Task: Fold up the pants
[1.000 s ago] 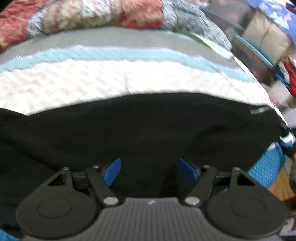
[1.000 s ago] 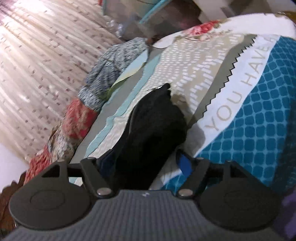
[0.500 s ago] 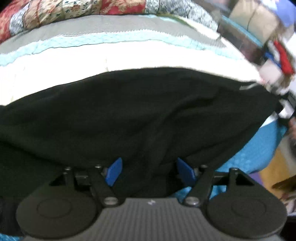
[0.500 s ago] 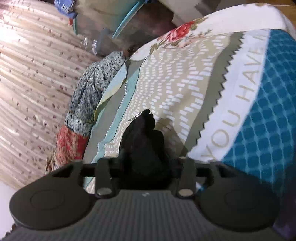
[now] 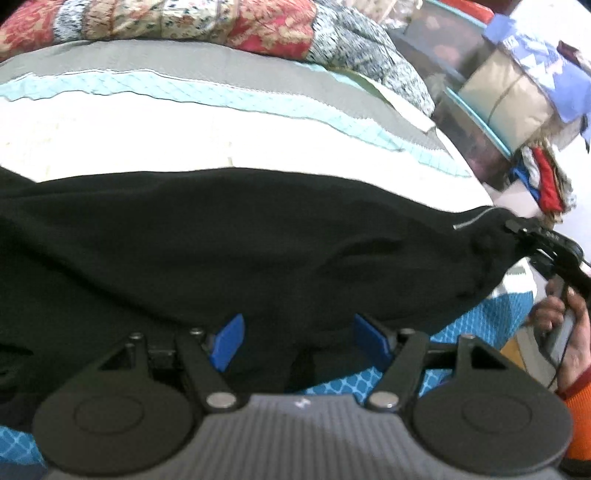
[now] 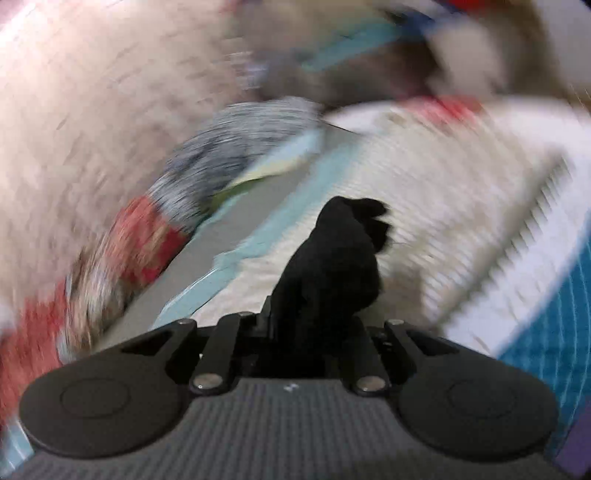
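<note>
Black pants (image 5: 240, 243) lie spread across the bed, filling the middle of the left wrist view. My left gripper (image 5: 299, 338) is open, its blue pads on either side of the near edge of the fabric. My right gripper (image 6: 295, 332) is shut on a bunched end of the pants (image 6: 332, 266). It also shows at the right of the left wrist view (image 5: 532, 240), pinching the pants' right end and lifting it slightly. The right wrist view is motion-blurred.
The bed cover (image 5: 221, 122) has white, teal and grey stripes and a blue patterned part (image 5: 491, 317) near me. Patchwork pillows (image 5: 184, 22) lie along the far side. Boxes and clothes (image 5: 517, 103) stand beyond the bed's right edge.
My right gripper closed on the end of the pants and is swinging with it. The left gripper stayed open at the near edge and shifted slightly.
</note>
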### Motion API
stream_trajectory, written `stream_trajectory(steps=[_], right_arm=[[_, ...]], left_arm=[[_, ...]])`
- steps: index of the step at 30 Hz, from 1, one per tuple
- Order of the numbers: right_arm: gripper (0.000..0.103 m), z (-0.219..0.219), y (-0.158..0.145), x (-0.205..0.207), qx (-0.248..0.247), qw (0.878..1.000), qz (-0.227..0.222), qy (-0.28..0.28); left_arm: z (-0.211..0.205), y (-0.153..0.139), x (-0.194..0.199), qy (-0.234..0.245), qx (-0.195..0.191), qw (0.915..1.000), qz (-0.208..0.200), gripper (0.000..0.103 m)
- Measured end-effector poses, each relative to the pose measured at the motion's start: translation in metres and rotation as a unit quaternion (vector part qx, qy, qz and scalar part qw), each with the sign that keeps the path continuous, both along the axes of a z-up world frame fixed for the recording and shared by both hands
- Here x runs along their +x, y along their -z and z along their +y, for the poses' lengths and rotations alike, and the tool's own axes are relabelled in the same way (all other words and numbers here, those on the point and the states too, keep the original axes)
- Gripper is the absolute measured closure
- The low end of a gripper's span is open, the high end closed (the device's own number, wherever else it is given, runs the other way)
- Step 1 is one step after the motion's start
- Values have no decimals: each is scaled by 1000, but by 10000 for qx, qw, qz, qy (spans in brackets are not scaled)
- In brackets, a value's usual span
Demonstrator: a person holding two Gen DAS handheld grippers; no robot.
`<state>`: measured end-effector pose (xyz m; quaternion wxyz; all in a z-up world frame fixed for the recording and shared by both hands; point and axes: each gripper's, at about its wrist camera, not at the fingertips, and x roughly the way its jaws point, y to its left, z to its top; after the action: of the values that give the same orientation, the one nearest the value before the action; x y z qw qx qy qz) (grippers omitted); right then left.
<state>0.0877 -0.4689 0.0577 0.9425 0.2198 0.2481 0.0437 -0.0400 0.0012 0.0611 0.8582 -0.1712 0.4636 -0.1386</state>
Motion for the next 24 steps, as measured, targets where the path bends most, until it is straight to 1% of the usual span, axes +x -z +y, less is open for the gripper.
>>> stream_trajectory(steps=[1,2,3,5,7,9,10,11,12,13,14,15,17,19,20,22,24], right_arm=[[85,22,-9,-6,-520,9979,-147,-361],[85,41,-13,-12,-946,9928,-243,-696],[85,65,-14,-19,-1445,9828,-298,-1107],[85,106,-5,-30,-2277,9588,-281,-1673],[82,148,18,-42,-3098,9253,-235,-2173],[78,183,48,-49,-3619,8934,-104,-2658],[76,197,57,-51,-3801,8813,-57,-2809],[68,206,66,-55,-4037,8682,-97,-2883],[65,211,73,-61,-4302,8570,-245,-2827],[63,216,69,-63,-4413,8531,-296,-2769],[58,214,65,-62,-4391,8541,-255,-2776],[54,210,59,-61,-4288,8588,-202,-2798],[35,203,41,-69,-4090,8664,-297,-2848],[33,202,31,-76,-3984,8659,-513,-2981],[33,202,25,-79,-3867,8684,-581,-3047],[35,200,19,-78,-3424,8860,-555,-3078],[38,200,19,-72,-2794,9099,-438,-3036]], left_arm=[[0,-1,-2,-62,-38,10000,-6,37],[7,-1,-4,-139,-100,9999,-2,36],[7,0,-4,-199,-154,9997,9,37],[13,4,-3,-310,-277,9991,57,36],[18,8,-4,-372,-334,9987,105,36],[21,12,-7,-411,-322,9986,129,36],[19,12,-6,-417,-313,9986,126,35],[21,12,-9,-419,-308,9986,105,35],[25,10,-13,-417,-301,9987,65,35],[26,9,-13,-421,-291,9987,34,34],[29,8,-16,-442,-285,9986,1,34],[34,7,-20,-477,-298,9984,-23,33],[44,6,-27,-559,-367,9977,-59,32],[54,6,-34,-652,-417,9970,-96,32],[59,5,-39,-698,-431,9966,-118,31],[70,4,-47,-811,-451,9955,-169,31],[82,1,-57,-945,-468,9941,-243,31]])
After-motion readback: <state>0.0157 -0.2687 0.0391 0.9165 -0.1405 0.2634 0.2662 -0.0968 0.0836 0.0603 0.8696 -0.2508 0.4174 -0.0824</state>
